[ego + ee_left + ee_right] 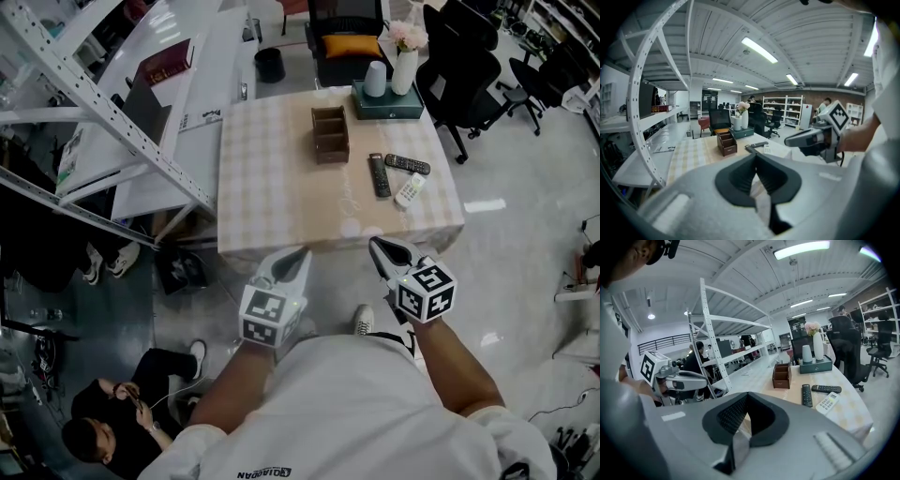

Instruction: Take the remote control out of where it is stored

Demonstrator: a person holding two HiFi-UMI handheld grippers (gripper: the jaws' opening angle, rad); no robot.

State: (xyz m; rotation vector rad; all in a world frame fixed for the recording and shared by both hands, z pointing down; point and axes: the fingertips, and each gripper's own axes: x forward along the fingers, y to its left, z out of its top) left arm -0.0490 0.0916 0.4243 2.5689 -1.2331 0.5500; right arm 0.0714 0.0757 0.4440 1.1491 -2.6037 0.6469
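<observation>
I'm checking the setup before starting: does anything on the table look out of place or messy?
Nothing spilled or damaged. A nearer black remote control, a farther black remote control and a white remote control lie loose at differing angles beside the brown wooden compartment holder, which looks empty.

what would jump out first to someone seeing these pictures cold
Two black remotes and a white remote lie loose on the checked table, just right of a wooden organizer. Nearer the camera, the left gripper and right gripper hang side by side short of the table's near edge, both shut with nothing between their jaws.
</observation>
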